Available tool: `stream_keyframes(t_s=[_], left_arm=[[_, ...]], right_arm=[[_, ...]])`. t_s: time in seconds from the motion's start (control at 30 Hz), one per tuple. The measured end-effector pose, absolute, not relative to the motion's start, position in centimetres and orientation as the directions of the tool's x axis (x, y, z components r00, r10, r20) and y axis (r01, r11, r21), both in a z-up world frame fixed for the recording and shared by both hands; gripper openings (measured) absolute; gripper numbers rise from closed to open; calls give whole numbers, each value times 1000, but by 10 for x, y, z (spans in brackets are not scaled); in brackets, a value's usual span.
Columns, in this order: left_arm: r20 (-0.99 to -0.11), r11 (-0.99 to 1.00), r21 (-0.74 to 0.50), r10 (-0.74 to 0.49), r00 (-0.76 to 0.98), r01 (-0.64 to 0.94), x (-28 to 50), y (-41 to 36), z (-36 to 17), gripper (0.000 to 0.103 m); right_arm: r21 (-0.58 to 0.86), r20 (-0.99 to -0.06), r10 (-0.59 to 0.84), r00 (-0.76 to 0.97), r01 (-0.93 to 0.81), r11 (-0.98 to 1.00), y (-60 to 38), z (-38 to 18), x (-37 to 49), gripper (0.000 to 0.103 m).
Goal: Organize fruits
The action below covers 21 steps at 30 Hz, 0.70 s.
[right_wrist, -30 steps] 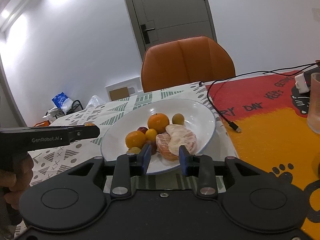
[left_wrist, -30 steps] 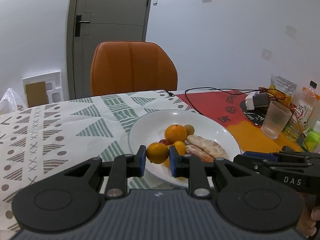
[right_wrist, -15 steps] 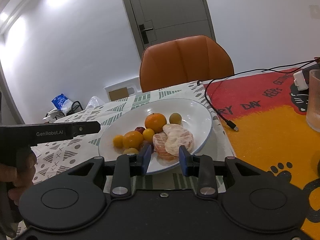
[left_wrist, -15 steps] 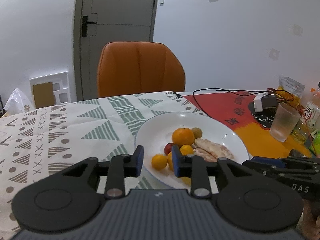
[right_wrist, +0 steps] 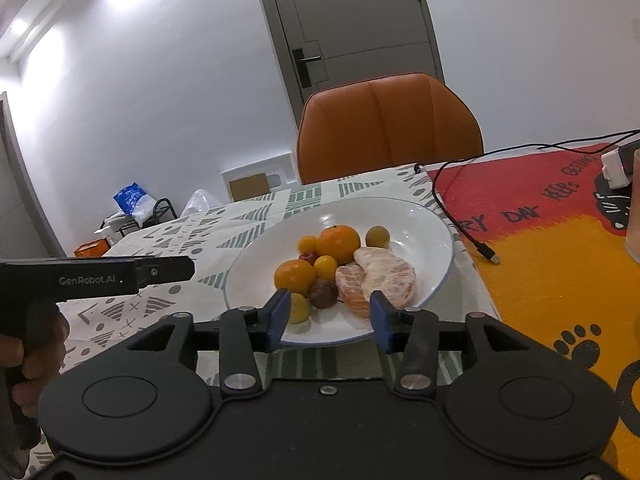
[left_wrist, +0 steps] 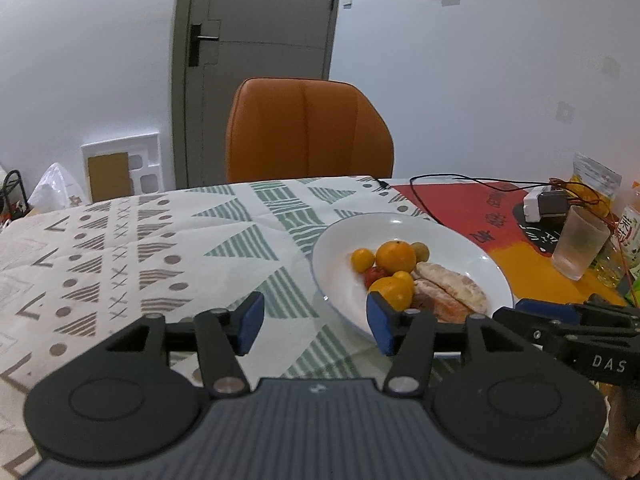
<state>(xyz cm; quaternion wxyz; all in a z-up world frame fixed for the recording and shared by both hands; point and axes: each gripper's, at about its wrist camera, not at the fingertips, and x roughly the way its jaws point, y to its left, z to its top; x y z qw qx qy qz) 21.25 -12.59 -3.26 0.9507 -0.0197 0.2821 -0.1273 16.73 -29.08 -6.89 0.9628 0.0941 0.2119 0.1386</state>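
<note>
The white plate is sitting on your desk, straddling the patterned cloth and the red-and-yellow mat. The fruits are lying bunched in its middle: a large orange at the back, a small greenish fruit just to its right, a smaller orange at the left, a little red fruit between them, and the peeled citrus pieces resting along the right side.

Around the plate, a black cable is trailing across the mat close to the rim, its plug end lying just beside it. A frosted cup is standing well off to the right, with a white adapter and packets behind it (labels too blurred to read). An orange chair is standing at the far side of the desk, before a grey door.

Your left gripper is hovering over the cloth at the plate's left edge, pointing downward; its jaws are opening, with nothing between them. Your right gripper is hanging over the plate's near rim, angled gently down; its jaws are opening too, gripping nothing, though fruit is showing in the gap beyond. Your left hand is wrapping the handle at the edge of the right wrist view.
</note>
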Motion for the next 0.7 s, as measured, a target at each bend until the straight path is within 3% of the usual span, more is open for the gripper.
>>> stream_keyframes(t_s=[0.1, 0.23, 0.4, 0.7], left_arm=[[-528, 969, -117, -245, 813, 215, 207, -119, -31, 58], [-512, 974, -114, -229, 828, 198, 197, -110, -27, 80], [-511, 976, -109, -219, 831, 190, 187, -102, -24, 81], [-535, 984, -121, -175, 827, 130, 171, -85, -23, 83]], right_arm=[[235, -377, 307, 874, -231, 944, -288, -66, 164, 57], [224, -370, 307, 877, -236, 946, -282, -61, 158, 65], [219, -361, 315, 878, -248, 944, -275, -58, 151, 81], [206, -352, 323, 879, -264, 942, -265, -53, 139, 100]])
